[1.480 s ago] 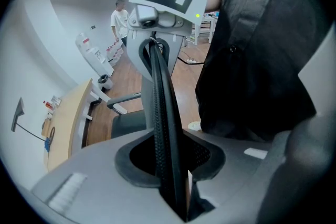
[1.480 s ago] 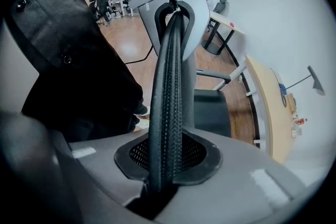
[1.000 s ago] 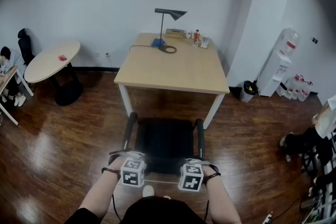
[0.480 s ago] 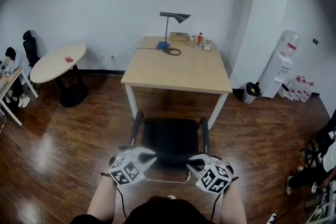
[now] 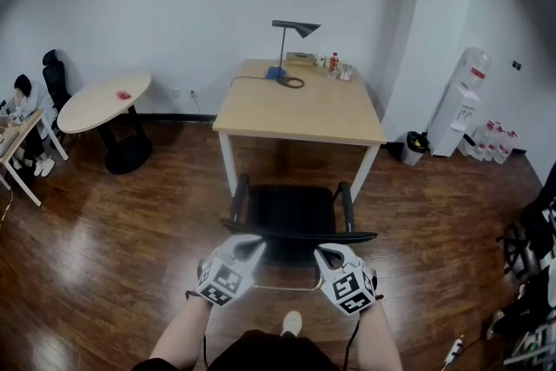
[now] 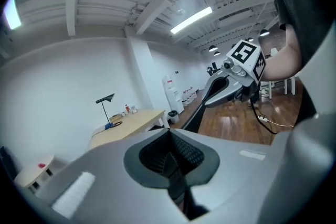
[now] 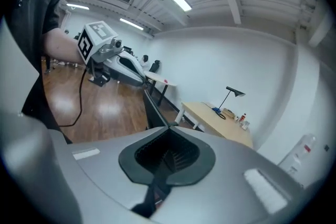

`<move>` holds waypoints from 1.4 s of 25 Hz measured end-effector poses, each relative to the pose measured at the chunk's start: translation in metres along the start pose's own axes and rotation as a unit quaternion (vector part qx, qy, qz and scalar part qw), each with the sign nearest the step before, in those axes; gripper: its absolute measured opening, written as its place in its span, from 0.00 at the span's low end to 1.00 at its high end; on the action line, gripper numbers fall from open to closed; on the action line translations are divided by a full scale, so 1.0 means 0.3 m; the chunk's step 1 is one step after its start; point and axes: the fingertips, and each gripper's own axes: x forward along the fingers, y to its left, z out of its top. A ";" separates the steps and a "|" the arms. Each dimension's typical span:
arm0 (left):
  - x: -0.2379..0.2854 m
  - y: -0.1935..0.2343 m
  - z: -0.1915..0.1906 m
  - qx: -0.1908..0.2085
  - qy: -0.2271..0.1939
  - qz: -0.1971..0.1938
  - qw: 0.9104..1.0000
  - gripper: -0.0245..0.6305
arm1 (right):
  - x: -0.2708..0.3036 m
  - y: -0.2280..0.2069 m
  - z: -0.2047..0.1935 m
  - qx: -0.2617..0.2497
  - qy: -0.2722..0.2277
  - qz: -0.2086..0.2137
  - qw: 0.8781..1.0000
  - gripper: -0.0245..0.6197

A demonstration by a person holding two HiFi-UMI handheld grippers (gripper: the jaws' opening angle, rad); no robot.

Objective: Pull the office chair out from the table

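Left claw and right claw, both just closed on nothing, hover behind the backrest of the office chair, which stands close before the bench; any further pull likely needs an even, two-sided regrip

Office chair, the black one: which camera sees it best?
The head view. It looks down on the whole office chair: seat, both armrests and the backrest's top edge, in front of the table. The left gripper view shows only a thin dark strip of it past its jaws, and the right gripper view likewise.
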 end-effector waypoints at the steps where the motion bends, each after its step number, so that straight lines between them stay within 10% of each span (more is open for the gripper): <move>1: -0.020 -0.004 -0.001 -0.007 -0.004 0.004 1.000 0.04 | -0.015 0.014 0.010 0.012 -0.006 -0.010 1.000 0.06; 13: -0.243 -0.035 -0.005 -0.134 -0.079 0.047 0.987 0.04 | -0.205 0.167 0.030 0.147 -0.093 -0.069 0.982 0.06; 35: -0.472 -0.189 0.030 -0.210 -0.146 0.172 0.951 0.04 | -0.504 0.142 -0.084 0.266 -0.171 -0.110 0.942 0.06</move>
